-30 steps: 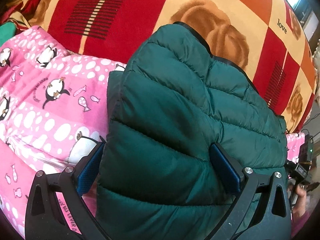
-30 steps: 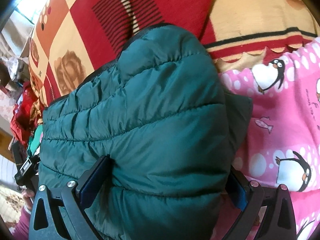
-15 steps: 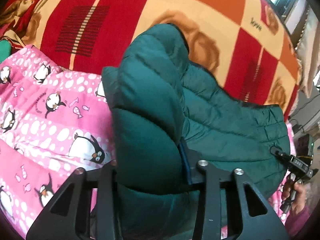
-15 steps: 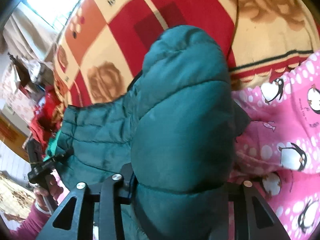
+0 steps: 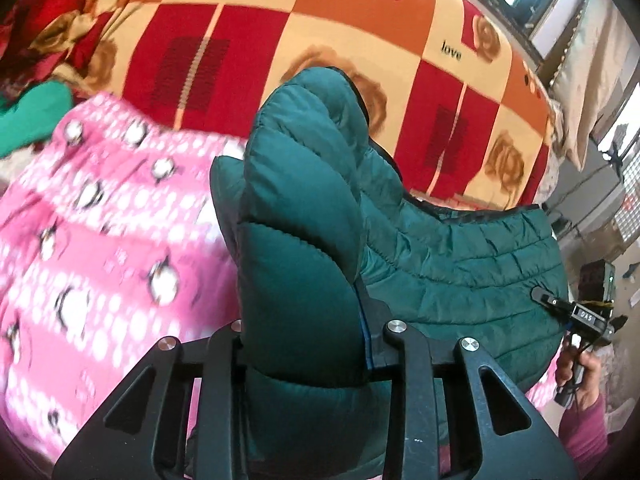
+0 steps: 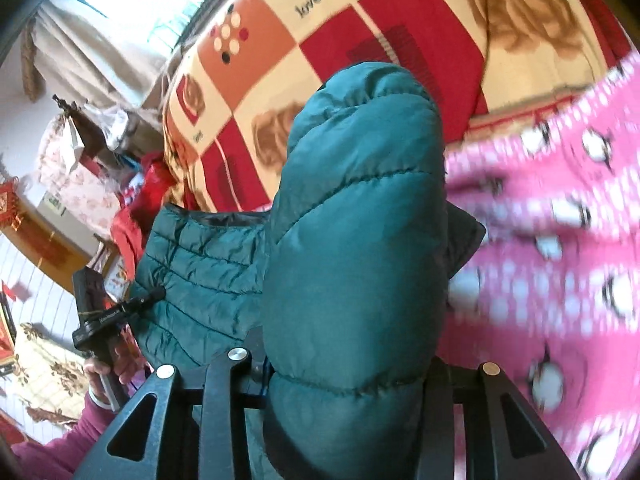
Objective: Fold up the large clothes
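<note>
Clamping both hand-held grippers, left (image 5: 304, 344) and right (image 6: 348, 364), onto the green puffer jacket (image 5: 460, 256) a moment ago, you lifted its near edge off the bed (image 5: 360, 40); it bunched between each pair of jaws, starting the fold.

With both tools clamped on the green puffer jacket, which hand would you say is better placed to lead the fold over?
Neither clearly: it is probably a two-hand move. The left tool and the right tool, whose jaws have just been closing, each pinch a bunched end of the green puffer jacket, which sags between them.
</note>
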Available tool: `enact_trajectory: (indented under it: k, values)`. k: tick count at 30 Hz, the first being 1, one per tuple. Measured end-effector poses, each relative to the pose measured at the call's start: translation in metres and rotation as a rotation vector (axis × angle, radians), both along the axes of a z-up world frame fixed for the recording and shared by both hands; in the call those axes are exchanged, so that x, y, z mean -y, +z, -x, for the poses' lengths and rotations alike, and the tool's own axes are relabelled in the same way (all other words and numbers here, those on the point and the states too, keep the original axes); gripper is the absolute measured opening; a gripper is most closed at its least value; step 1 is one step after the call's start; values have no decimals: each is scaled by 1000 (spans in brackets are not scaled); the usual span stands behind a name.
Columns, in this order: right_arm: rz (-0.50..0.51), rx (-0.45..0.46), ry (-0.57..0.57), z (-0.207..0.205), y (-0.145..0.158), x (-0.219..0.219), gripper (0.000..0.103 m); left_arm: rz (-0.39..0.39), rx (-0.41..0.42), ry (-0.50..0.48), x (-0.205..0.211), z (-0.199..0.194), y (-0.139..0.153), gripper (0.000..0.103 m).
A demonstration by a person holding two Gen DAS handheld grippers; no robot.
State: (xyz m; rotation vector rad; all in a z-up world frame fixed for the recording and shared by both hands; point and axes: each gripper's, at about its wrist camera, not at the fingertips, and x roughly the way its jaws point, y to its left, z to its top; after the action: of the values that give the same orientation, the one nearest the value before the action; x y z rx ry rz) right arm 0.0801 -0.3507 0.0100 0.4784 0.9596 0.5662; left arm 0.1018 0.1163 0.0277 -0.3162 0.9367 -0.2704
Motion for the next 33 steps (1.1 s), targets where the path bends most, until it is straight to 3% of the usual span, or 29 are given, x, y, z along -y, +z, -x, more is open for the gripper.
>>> enact_trajectory:
  k: [3, 4, 5, 7, 8, 10, 13, 16, 21, 27, 33]
  values:
    - [70, -52, -45, 13, -23, -2, 46, -69, -29, 21, -1, 16, -20, 36]
    - [94, -67, -65, 13, -29, -2, 59, -104, -46, 44, 0, 17, -31, 45]
    - [142, -96, -108, 16, -42, 5, 65, -122, -64, 60, 1, 15, -41, 56]
    - [173, -132, -160, 13, -62, 5, 76, -128, -87, 82, 0, 11, -58, 68]
    - [173, -131, -169, 13, -66, 5, 78, -120, -80, 105, -2, 10, -63, 78]
    - [194, -126, -189, 12, -66, 2, 79, -121, -71, 147, -6, 11, -66, 85]
    - [283, -83, -204, 19, -48, -5, 79, -147, -68, 165, -4, 16, -58, 85]
    - [380, 1, -231, 33, -18, -11, 79, -251, -2, 182, 3, 32, -35, 85]
    - [432, 88, -246, 50, 17, -24, 86, -372, 99, 206, 20, 53, -6, 85]
    - [461, 162, -270, 64, 35, -64, 88, -375, 136, 212, 44, 60, 2, 85]
    - [457, 190, -269, 75, 30, -104, 89, -357, 149, 218, 67, 69, -4, 85]
